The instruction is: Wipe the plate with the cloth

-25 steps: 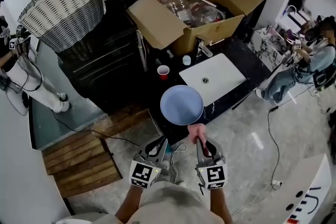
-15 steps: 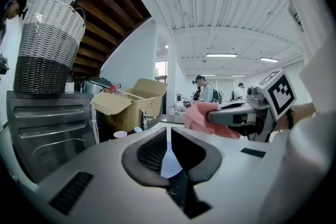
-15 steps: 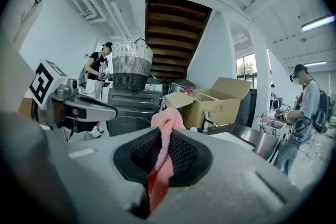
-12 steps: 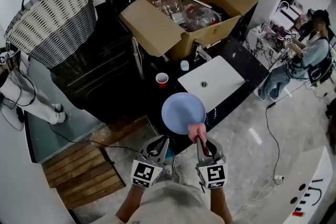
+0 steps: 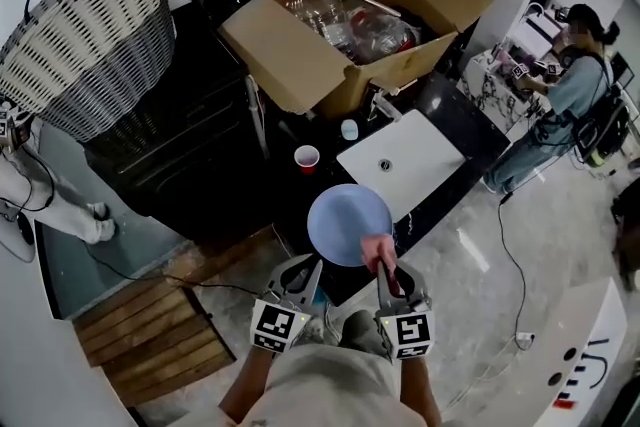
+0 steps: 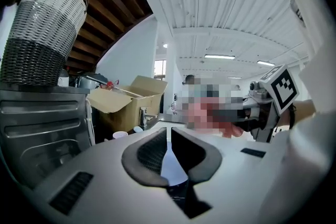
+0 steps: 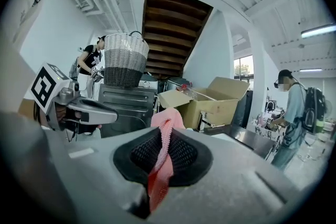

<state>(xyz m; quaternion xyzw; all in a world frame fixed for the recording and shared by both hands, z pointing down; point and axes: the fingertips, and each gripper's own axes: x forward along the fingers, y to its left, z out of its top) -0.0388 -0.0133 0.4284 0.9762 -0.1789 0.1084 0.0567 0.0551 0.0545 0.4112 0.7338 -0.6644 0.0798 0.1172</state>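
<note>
A light blue plate (image 5: 347, 221) hangs level over the front edge of the dark counter (image 5: 455, 120). My left gripper (image 5: 311, 267) is shut on its near rim, and in the left gripper view the plate's thin edge (image 6: 169, 164) shows as a pale sliver between the dark pads. My right gripper (image 5: 382, 267) is shut on a pink cloth (image 5: 375, 249) that lies on the plate's near right rim. In the right gripper view the cloth (image 7: 161, 150) runs up between the pads and bunches above them.
An open cardboard box (image 5: 300, 65) of plastic bottles sits at the counter's back. A white sink (image 5: 400, 158), a red cup (image 5: 307, 157) and a small white cup (image 5: 349, 129) lie beyond the plate. A wicker basket (image 5: 85, 40) tops a dark cabinet. A person (image 5: 565, 105) stands at right.
The plate and both grippers have drawn a little toward me, away from the sink. The person at right has stood up and shifted.
</note>
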